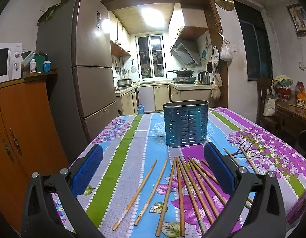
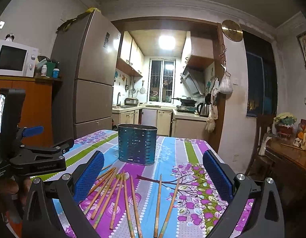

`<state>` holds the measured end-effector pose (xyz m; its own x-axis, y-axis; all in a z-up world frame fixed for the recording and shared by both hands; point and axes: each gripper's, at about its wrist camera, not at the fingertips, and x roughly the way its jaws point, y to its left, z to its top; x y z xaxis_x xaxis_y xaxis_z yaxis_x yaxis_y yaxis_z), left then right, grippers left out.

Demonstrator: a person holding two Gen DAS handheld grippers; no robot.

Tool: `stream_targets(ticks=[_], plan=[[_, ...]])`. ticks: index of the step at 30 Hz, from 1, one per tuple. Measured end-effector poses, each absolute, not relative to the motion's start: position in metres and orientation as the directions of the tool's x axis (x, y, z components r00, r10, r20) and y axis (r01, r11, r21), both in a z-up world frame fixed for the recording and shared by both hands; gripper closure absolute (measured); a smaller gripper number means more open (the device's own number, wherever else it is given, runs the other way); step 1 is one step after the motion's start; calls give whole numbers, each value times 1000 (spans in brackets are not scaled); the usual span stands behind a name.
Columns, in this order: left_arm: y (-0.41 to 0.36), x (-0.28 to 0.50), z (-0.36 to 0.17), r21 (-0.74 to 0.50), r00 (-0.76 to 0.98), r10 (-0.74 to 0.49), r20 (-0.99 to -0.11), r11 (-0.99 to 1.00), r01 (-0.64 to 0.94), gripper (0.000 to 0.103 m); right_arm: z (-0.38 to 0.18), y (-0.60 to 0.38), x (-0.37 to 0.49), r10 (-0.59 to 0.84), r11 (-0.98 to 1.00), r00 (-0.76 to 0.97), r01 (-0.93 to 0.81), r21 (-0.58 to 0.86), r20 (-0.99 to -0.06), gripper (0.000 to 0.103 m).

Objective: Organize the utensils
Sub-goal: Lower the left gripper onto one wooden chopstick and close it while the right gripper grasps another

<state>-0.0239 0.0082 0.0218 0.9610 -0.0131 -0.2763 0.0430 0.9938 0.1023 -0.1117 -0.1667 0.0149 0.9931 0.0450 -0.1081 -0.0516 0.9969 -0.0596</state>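
Several wooden chopsticks (image 1: 184, 190) lie fanned out on the flowered tablecloth (image 1: 133, 138); they also show in the right wrist view (image 2: 121, 194). A blue perforated utensil holder (image 1: 185, 123) stands upright beyond them, also seen in the right wrist view (image 2: 137, 143). My left gripper (image 1: 153, 162) is open and empty, hovering over the chopsticks. My right gripper (image 2: 153, 168) is open and empty above the chopsticks. The left gripper's body (image 2: 33, 158) shows at the left of the right wrist view.
A brown fridge (image 1: 89, 63) and an orange cabinet (image 1: 19, 130) with a microwave (image 1: 6, 61) stand left of the table. A dark wooden side table (image 2: 288, 158) with jars is at the right. The kitchen lies behind.
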Motion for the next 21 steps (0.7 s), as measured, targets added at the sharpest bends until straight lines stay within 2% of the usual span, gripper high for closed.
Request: stream_targets(ticks=[6,8,10,13,14,18,19,21], plan=[[41,-31,13,133,961,2,-276,990,36,5,2,-171,-125,59,996,991,-67,-63,-120,4],[68,-35,3,136,957,29,-290,991,12,5,-12,-173,-132,79,995,984,-89,-56,-161,8],[91,-38,-8,137,949,55,-311,990,-13,5,-28,-173,-137,89,994,974,-101,-46,-208,29],[121,-44,-28,141,930,81,-358,990,-32,5,-55,-175,-141,103,992,952,-119,-41,-289,54],[126,-45,-33,141,924,85,-372,989,-34,5,-65,-177,-140,106,992,941,-123,-36,-322,56],[142,-47,-60,145,889,88,-449,989,-24,5,-89,-189,-126,101,994,902,-108,7,-420,80],[143,-46,-64,141,884,84,-460,990,-21,5,-93,-191,-122,96,995,896,-100,14,-433,84],[140,-44,-69,138,879,74,-470,990,-10,5,-99,-194,-116,83,996,888,-87,11,-453,84]])
